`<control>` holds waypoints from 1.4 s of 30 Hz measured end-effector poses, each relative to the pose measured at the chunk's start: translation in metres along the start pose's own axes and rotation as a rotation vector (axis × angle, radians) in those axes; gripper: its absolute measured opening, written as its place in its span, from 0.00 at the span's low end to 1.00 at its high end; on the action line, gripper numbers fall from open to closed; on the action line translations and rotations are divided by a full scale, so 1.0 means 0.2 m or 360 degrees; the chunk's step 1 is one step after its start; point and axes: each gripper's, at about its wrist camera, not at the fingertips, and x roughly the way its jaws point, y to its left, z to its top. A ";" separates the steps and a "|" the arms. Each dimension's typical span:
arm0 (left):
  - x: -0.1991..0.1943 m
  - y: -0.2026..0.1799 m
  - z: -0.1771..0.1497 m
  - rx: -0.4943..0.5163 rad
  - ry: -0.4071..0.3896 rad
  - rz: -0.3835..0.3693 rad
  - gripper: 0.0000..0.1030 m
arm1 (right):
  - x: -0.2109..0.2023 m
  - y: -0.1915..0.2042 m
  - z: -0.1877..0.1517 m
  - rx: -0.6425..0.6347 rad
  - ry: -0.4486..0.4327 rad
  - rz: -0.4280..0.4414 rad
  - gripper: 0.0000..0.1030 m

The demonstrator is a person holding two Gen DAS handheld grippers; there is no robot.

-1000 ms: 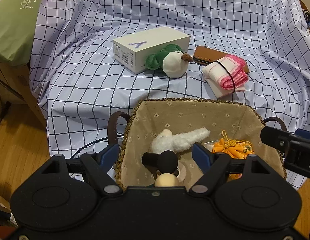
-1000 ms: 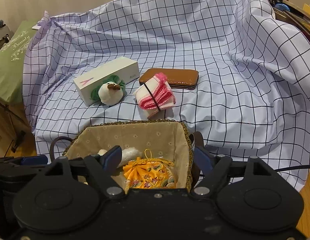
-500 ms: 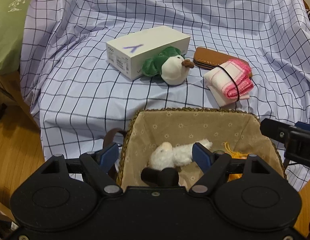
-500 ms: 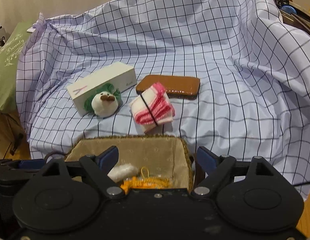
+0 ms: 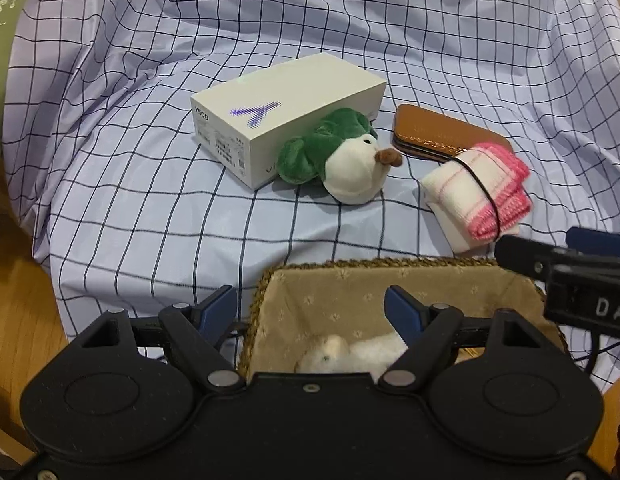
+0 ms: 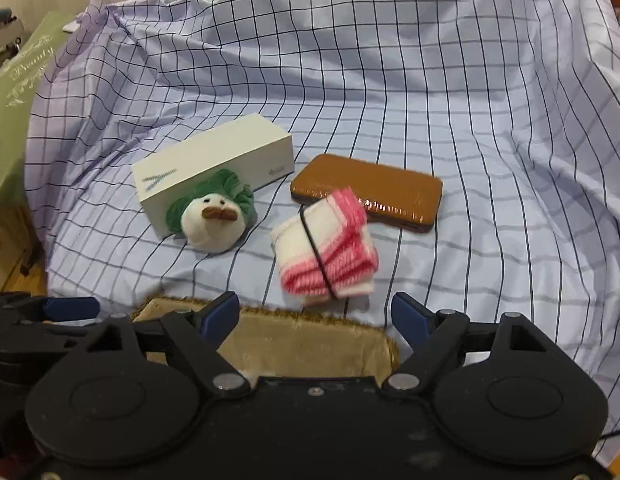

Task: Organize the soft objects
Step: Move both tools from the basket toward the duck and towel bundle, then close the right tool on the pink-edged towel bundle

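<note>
A checked sheet [image 6: 390, 80] drapes the whole surface. At its near edge sits a lined basket [image 5: 350, 292] holding a white plush [image 5: 350, 356]. Farther back lie a white box [image 5: 286, 112], a brown case [image 6: 366, 188], a green-and-white plush [image 5: 342, 160] touching the box, and a banded pink cloth bundle [image 6: 326, 252]. The left claw [image 5: 310, 304] stands apart and empty; the right claw [image 6: 316, 312], its jaws just closing slightly, is apart and empty too.

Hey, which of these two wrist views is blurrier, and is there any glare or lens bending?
Right wrist: towel bundle smeared by motion blur, glare streak on brown case. Left wrist: sharper, checked cloth lines bow toward the edges.
</note>
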 end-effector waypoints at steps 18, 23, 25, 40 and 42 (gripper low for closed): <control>0.17 0.10 0.12 -0.0018 0.0037 0.0059 0.74 | 0.40 0.07 0.21 -0.0251 0.0086 -0.0072 0.80; 0.19 0.12 0.15 -0.0041 0.0036 0.0060 0.74 | 0.46 0.07 0.22 -0.0280 0.0107 -0.0082 0.76; 0.19 0.12 0.15 -0.0049 0.0041 0.0057 0.74 | 0.47 0.07 0.22 -0.0294 0.0109 -0.0099 0.73; 0.11 0.03 0.28 0.0006 -0.0092 -0.0056 0.79 | 0.37 -0.06 0.21 -0.0104 0.0066 -0.0067 0.72; 0.11 0.01 0.30 0.0015 -0.0113 -0.0077 0.83 | 0.36 -0.07 0.21 -0.0082 0.0060 -0.0066 0.72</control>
